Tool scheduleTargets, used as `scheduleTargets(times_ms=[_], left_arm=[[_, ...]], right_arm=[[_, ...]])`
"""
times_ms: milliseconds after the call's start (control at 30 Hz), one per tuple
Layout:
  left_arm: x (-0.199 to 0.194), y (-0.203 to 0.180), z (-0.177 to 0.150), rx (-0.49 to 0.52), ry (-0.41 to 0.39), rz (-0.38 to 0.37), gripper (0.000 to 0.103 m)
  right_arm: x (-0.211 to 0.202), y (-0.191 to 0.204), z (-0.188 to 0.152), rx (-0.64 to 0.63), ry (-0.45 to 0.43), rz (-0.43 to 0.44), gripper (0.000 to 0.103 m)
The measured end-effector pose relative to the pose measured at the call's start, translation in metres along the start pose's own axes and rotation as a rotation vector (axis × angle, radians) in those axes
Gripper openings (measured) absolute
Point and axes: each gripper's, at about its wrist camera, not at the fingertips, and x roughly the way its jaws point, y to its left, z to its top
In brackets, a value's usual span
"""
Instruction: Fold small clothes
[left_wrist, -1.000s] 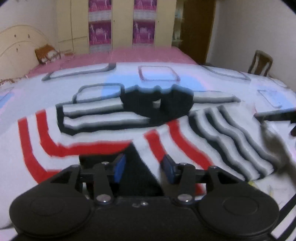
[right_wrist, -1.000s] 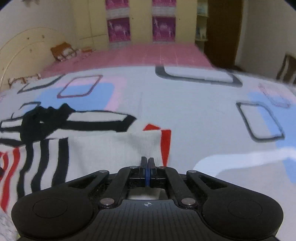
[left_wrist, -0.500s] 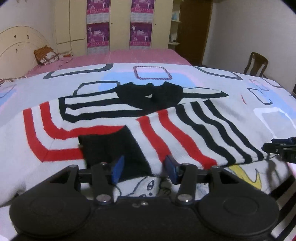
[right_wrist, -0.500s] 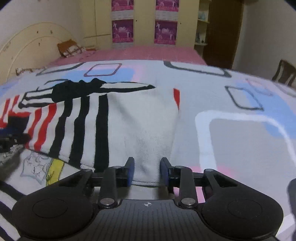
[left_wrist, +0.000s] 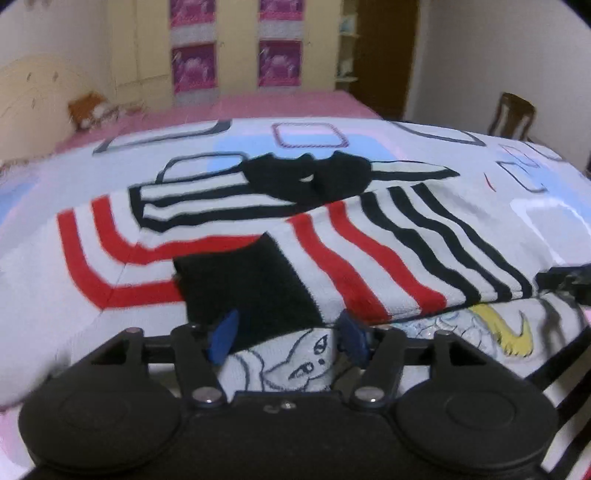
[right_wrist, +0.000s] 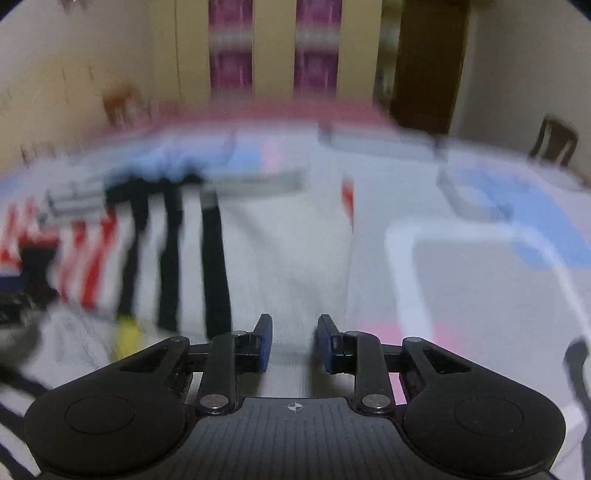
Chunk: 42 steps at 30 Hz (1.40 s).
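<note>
Left tool (left_wrist: 286, 338): blue-padded tips spread apart, gripping nothing, parked at the near edge of the white knit garment w/ red and black stripes (left_wrist: 332, 254). Between the tips: a black cuff-like patch (left_wrist: 247, 288) of that garment, and under it a white layer w/ a line-drawn cartoon face (left_wrist: 306, 362).

Right tool (right_wrist: 293, 341): blue-padded tips also apart, empty, poised over the plain white right-hand end of the same garment (right_wrist: 288, 266).

Garment lies flat on the bed quilt, white w/ blue, pink and grey squares (left_wrist: 314, 136), straight ahead of both tools. Long axis runs left-right across both views; a folded-over edge faces the tools. Left tool nearer the black patch end, right tool nearer the plain white end, so prob. each takes its own side for the next fold.

Left view only: sharp detail, incl. cartoon print, a yellow crescent motif (left_wrist: 513, 332), black collar area at the far edge, and the other tool's dark tip (left_wrist: 561, 280) at far right, beside the fold edge.

Right view only: heavily motion-blurred; shows bare quilt to the right of the garment's end, and a small red mark (right_wrist: 347, 199) past its far corner. Contact w/ cloth not readable here.
</note>
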Motion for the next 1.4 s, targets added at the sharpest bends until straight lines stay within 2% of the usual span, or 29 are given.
scheduleTargets(times_ms=[67,100,133,167,200,233,300,333,367,433,500,567,667,800,933,1000,1067,1100,1133,1200,1233,1300,1333,1400], left_arm=[[-0.005,0.001,0.004,-0.011,0.005,-0.008,0.062],[-0.009,0.004,0.004,-0.023,-0.008,-0.018,0.068],[-0.015,0.008,0.003,-0.041,-0.033,-0.011,0.086],[-0.021,0.013,0.001,-0.061,-0.053,0.01,0.096],[-0.028,0.021,-0.001,-0.086,-0.069,0.027,0.096],[-0.034,0.03,-0.004,-0.117,-0.076,0.032,0.095],[-0.049,0.054,-0.012,-0.193,-0.089,0.057,0.092],[-0.059,0.069,-0.018,-0.241,-0.098,0.073,0.086],[-0.068,0.085,-0.024,-0.291,-0.102,0.09,0.08],[-0.087,0.127,-0.042,-0.415,-0.106,0.159,0.072],[-0.103,0.168,-0.06,-0.54,-0.112,0.222,0.066],[-0.118,0.214,-0.084,-0.687,-0.096,0.27,0.05],[-0.138,0.268,-0.111,-0.85,-0.135,0.308,0.043],[-0.146,0.31,-0.125,-1.0,-0.198,0.302,0.043],[-0.151,0.336,-0.136,-1.151,-0.275,0.283,0.043],[-0.157,0.343,-0.143,-1.221,-0.313,0.254,0.048],[-0.163,0.34,-0.153,-1.257,-0.354,0.218,0.066],[-0.163,0.34,-0.154,-1.26,-0.366,0.204,0.071],[-0.163,0.34,-0.155,-1.256,-0.372,0.204,0.07],[-0.158,0.342,-0.153,-1.249,-0.362,0.219,0.064],[-0.157,0.345,-0.153,-1.255,-0.359,0.229,0.056],[-0.149,0.353,-0.148,-1.265,-0.336,0.269,0.028],[-0.146,0.356,-0.145,-1.254,-0.292,0.308,0.005],[-0.145,0.352,-0.131,-1.19,-0.285,0.344,0.005]], right_arm=[[0.001,0.004,0.008,-0.018,0.008,-0.015,0.027],[-0.002,0.003,0.014,0.001,0.002,-0.007,0.027],[-0.009,0.002,0.016,0.029,-0.03,0.008,0.029],[-0.015,0.002,0.016,0.045,-0.059,0.005,0.054],[-0.021,0.004,0.016,0.052,-0.088,-0.008,0.073],[-0.028,0.005,0.012,0.056,-0.119,-0.006,0.083],[-0.034,0.012,0.012,0.052,-0.133,0.031,0.082],[-0.036,0.016,0.01,0.05,-0.134,0.035,0.076],[-0.034,0.018,0.012,0.051,-0.133,0.039,0.062],[-0.034,0.024,0.012,0.076,-0.114,0.049,0.046],[-0.028,0.031,0.011,0.104,-0.094,0.059,0.044],[-0.022,0.039,0.011,0.102,-0.073,0.061,0.044],[-0.015,0.056,0.014,0.071,-0.061,0.07,0.044],[-0.009,0.069,0.019,0.084,-0.05,0.077,0.044],[-0.011,0.072,0.023,0.075,-0.06,0.06,0.044],[-0.014,0.07,0.024,0.078,-0.063,0.051,0.044],[-0.017,0.066,0.024,0.086,-0.07,0.035,0.044],[-0.018,0.063,0.023,0.092,-0.07,0.029,0.044],[-0.018,0.06,0.023,0.097,-0.068,0.021,0.044],[-0.018,0.056,0.022,0.106,-0.063,0.013,0.044],[-0.017,0.054,0.021,0.11,-0.06,0.009,0.044],[-0.016,0.052,0.021,0.122,-0.06,0.001,0.044],[-0.015,0.05,0.021,0.131,-0.061,-0.002,0.044],[-0.015,0.047,0.02,0.146,-0.054,-0.003,0.044]])
